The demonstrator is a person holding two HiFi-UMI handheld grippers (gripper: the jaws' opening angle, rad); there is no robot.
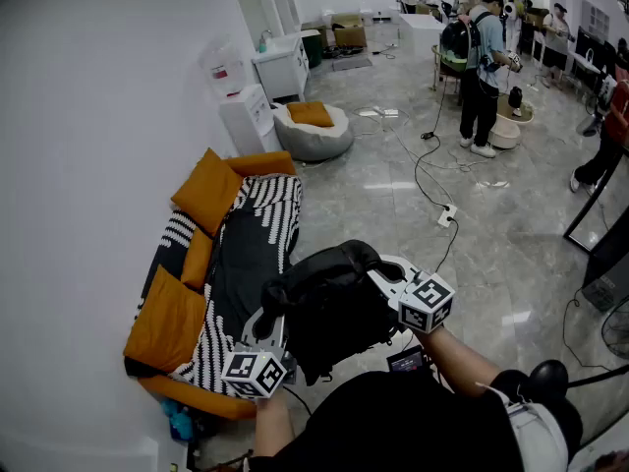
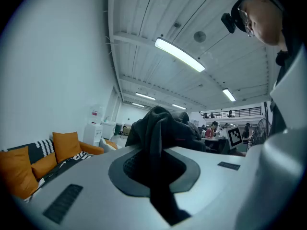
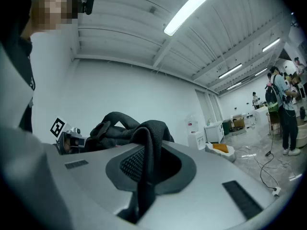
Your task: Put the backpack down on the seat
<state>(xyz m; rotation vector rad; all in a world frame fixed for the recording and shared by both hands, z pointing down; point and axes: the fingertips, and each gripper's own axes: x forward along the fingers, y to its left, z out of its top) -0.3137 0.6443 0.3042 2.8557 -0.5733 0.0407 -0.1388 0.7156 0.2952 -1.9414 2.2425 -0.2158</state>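
Holding one backpack [image 1: 334, 308], left gripper [image 1: 271, 311] and right gripper [image 1: 381, 275] each clamped on a strap [image 2: 154, 143], one sofa [image 1: 251, 254], three orange cushions [image 1: 206, 193].

Pale grey left gripper [image 2: 154, 166] and right gripper [image 3: 145, 169], black-and-white marker cubes [image 1: 254, 373]; black garment [image 1: 413, 426].

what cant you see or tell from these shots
- Underside of the backpack: head view, hidden by its own bulk.
- Near end of the sofa seat: head view, covered by the backpack and the left tool.
- Blue thing at the sofa's foot: head view, too small and dark to name.
- What the far people are handling: head view, too small.
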